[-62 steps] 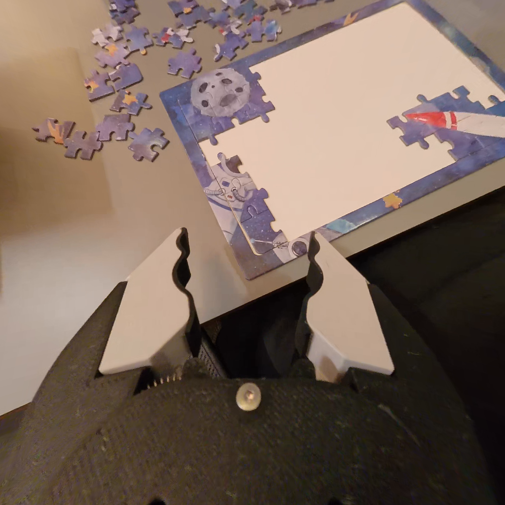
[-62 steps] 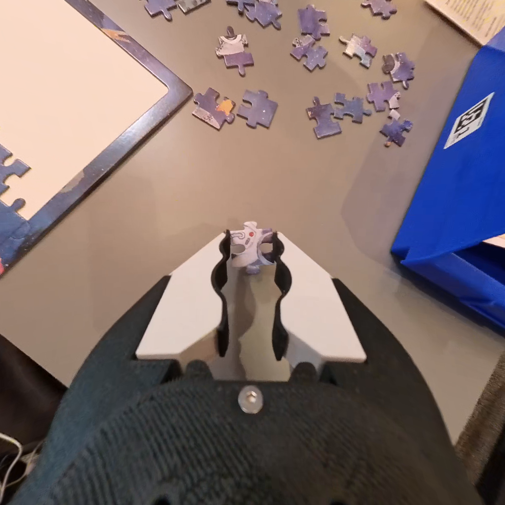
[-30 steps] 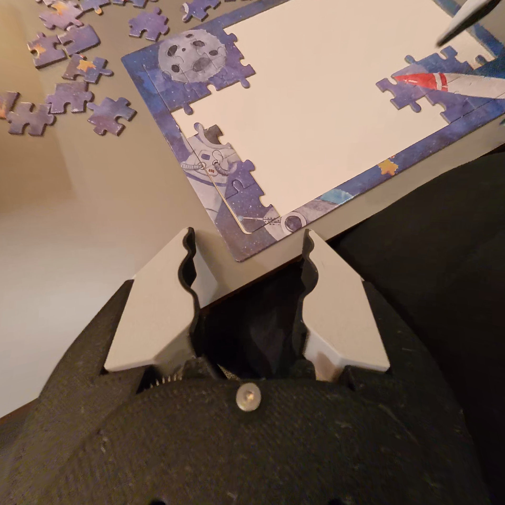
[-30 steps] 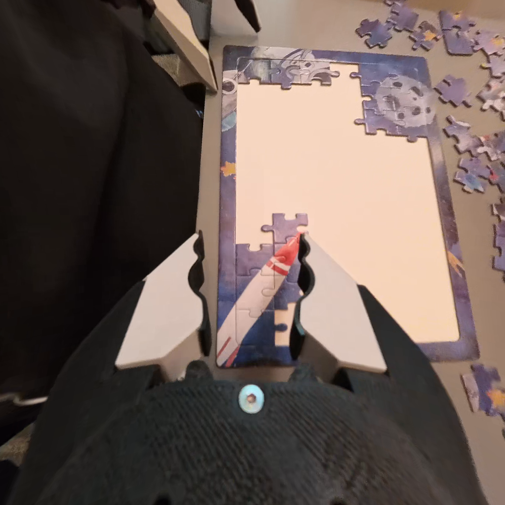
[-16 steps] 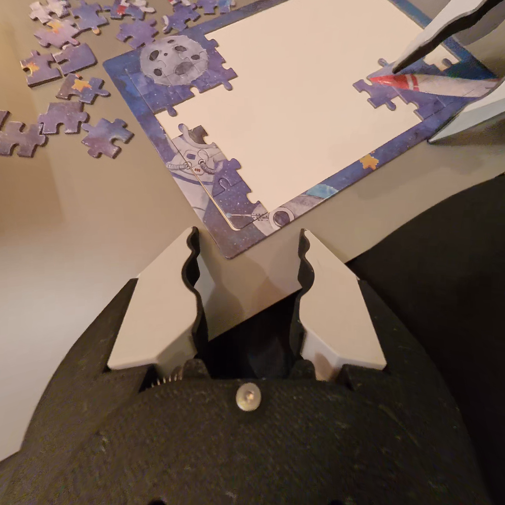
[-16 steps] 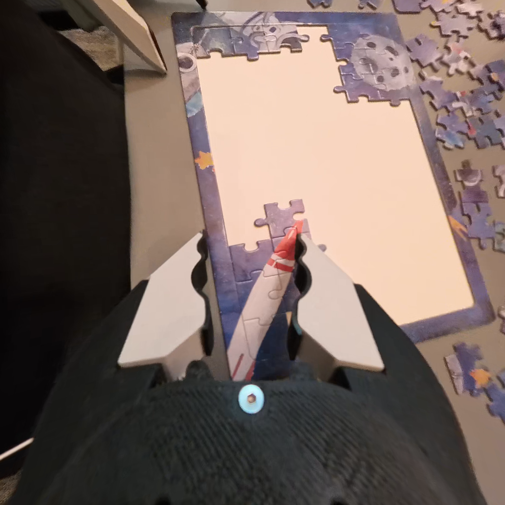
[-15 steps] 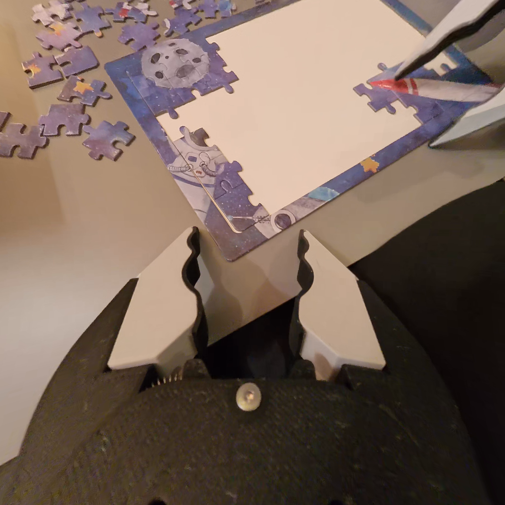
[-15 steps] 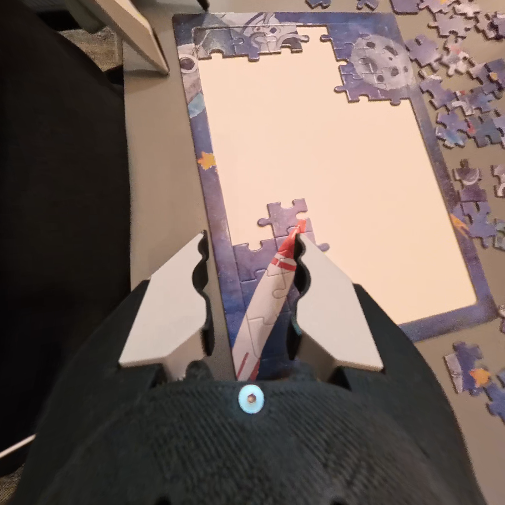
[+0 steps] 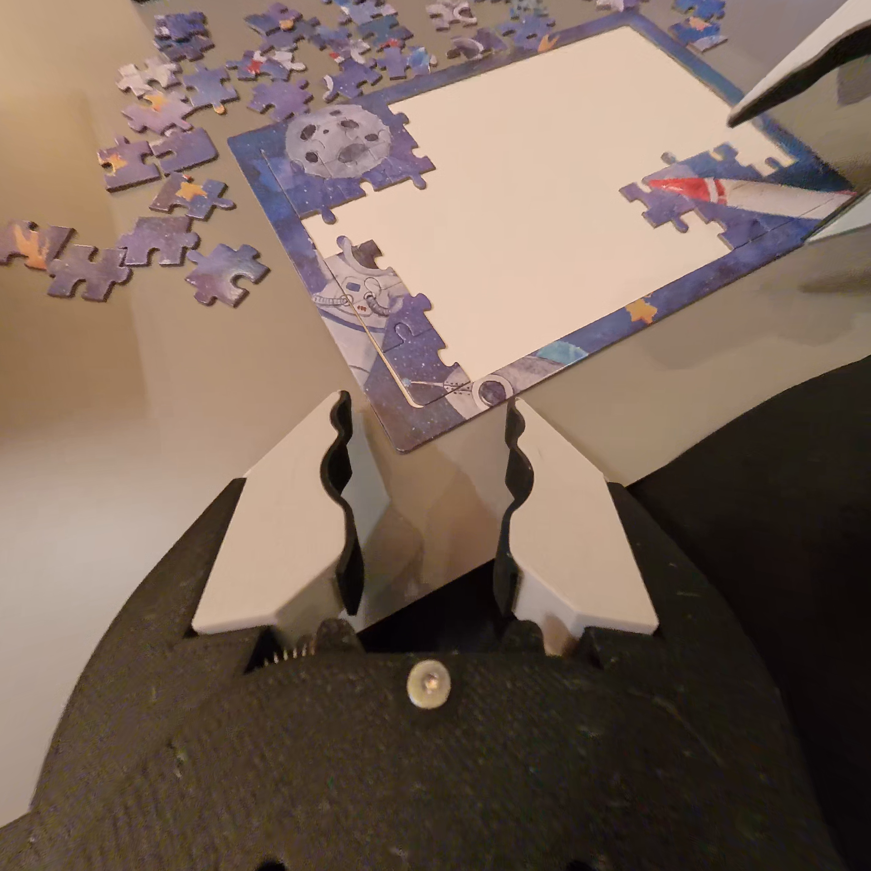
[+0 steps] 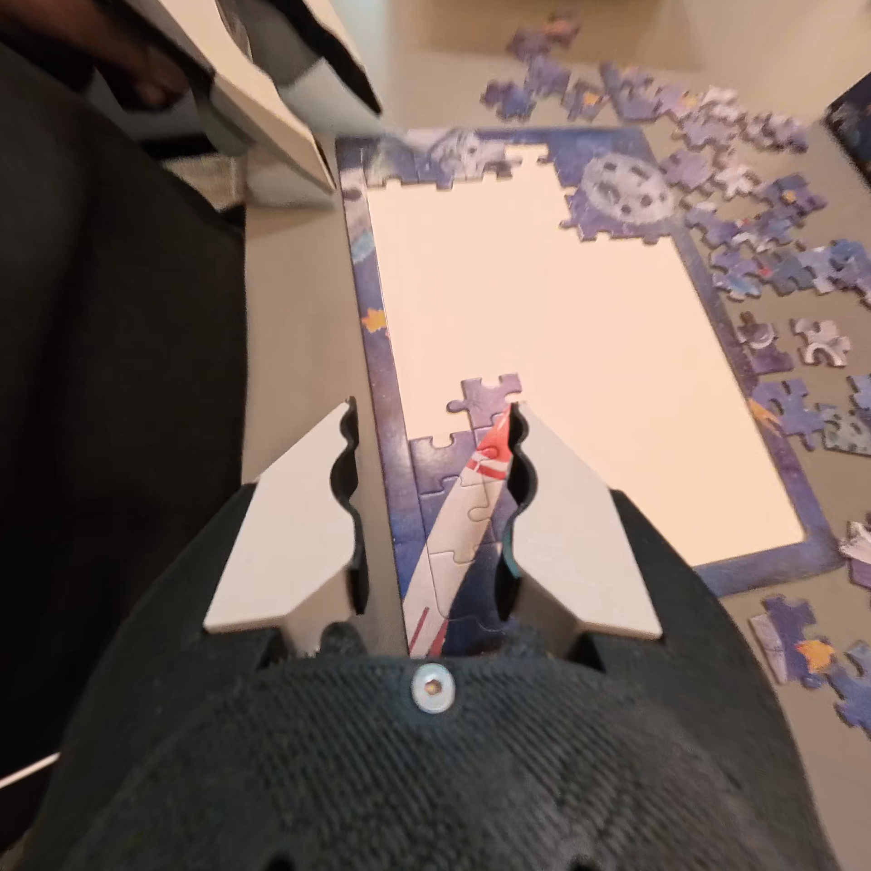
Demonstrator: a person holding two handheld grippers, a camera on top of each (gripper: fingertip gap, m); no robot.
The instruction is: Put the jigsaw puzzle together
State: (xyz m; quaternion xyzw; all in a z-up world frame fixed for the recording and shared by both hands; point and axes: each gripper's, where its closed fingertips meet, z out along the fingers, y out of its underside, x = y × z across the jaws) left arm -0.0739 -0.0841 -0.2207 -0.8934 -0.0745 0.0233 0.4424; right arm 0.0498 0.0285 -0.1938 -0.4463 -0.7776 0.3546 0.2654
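A blue-framed puzzle board (image 9: pixel 608 330) lies on the grey table near its edge, with a white bare middle. A rocket section (image 9: pixel 683 188), a moon section (image 9: pixel 339 136) and an astronaut section (image 9: pixel 372 306) are laid in it. My left gripper (image 9: pixel 428 398) is open and empty, low at the board's near corner. My right gripper (image 10: pixel 433 403) is open and empty over the rocket section (image 10: pixel 471 495); its right fingertip (image 10: pixel 518 414) is at the rocket's red nose. Its fingers (image 9: pixel 801 61) show at the top right of the left wrist view.
Several loose puzzle pieces (image 9: pixel 226 278) lie left of and behind the board, and they also show in the right wrist view (image 10: pixel 777 264). The table edge (image 9: pixel 612 471) runs close along the board, with dark cloth beyond it. A dark box corner (image 10: pixel 848 127) sits far right.
Two seconds ago my right gripper was shut on a white and purple piece; since then it has swung over the board and is open and empty. My left gripper moved forward to the board's corner, jaws slightly narrower.
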